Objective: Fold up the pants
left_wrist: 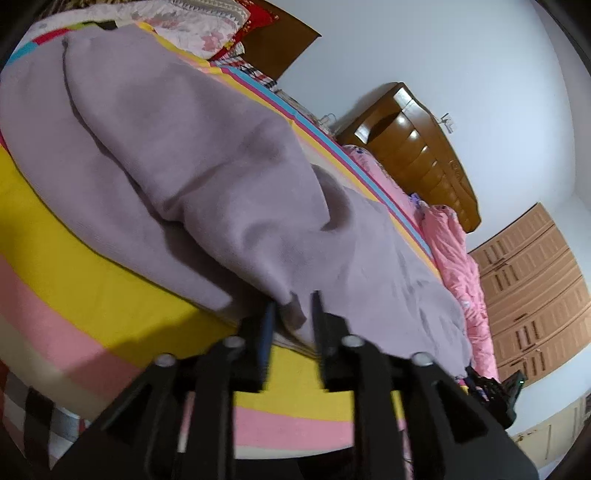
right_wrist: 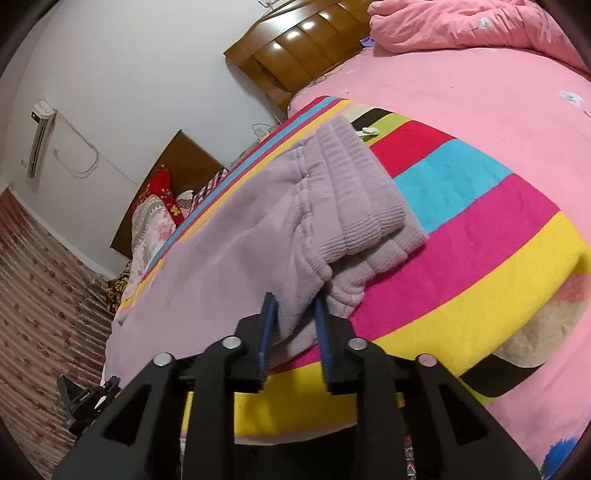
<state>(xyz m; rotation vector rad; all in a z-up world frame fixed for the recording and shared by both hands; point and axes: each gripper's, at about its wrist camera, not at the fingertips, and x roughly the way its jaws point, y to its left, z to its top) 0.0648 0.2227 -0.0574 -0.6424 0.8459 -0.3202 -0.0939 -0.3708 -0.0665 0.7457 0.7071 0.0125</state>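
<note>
Lilac fleece pants lie spread on a striped blanket on the bed. My left gripper is shut on a fold of the pants' near edge, which bunches between its fingers. In the right wrist view the pants show their ribbed waistband at the far end. My right gripper is shut on the pants' near edge by the waistband, with the cloth pinched between the blue pads. The other gripper shows at the lower left of the right wrist view.
The striped blanket lies over a pink sheet. A pink quilt is bunched by the wooden headboard. Pillows are piled at the far side. A wooden wardrobe stands beyond the bed.
</note>
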